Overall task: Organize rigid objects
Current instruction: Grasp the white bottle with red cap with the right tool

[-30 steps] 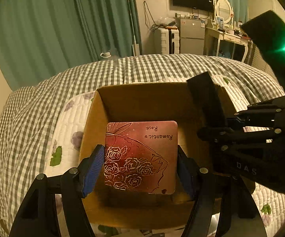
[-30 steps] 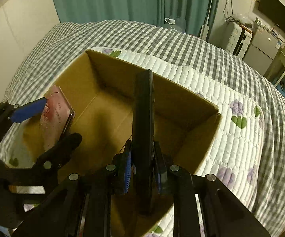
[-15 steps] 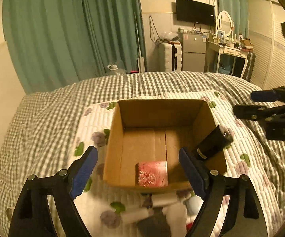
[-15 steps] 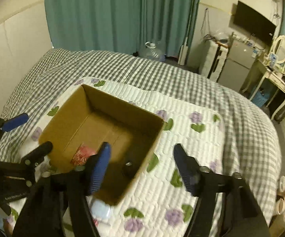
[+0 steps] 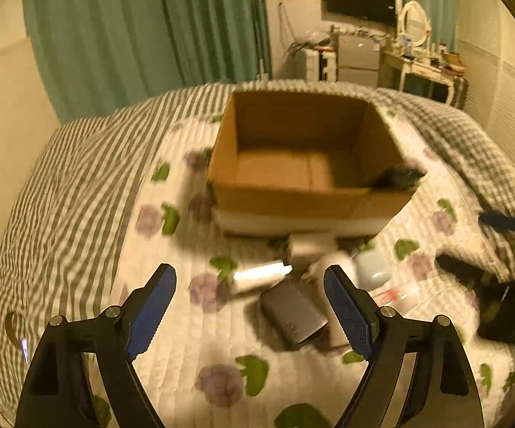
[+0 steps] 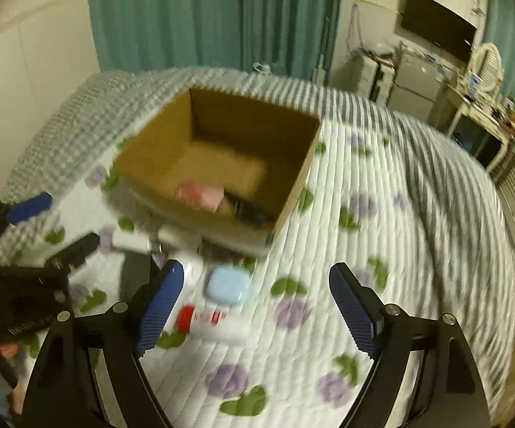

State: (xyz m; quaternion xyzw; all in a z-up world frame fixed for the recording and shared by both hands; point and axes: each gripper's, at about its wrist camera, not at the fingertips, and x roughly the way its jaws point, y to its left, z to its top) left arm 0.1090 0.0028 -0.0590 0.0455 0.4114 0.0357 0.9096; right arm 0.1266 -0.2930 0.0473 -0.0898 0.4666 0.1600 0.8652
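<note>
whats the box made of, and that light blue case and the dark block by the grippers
Box: plain brown cardboard, matte, with raw-cut edges. Light blue case: probably smooth plastic, rounded corners with a soft sheen. Dark block: likely hard plastic or metal, dull grey; blur leaves it open.

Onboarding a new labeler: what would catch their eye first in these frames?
The open cardboard box mid-bed, holding a pink item and a dark object. In front of it lies a clutter of small things, notably a light blue case. Both grippers, left and right, are open, empty.
</note>
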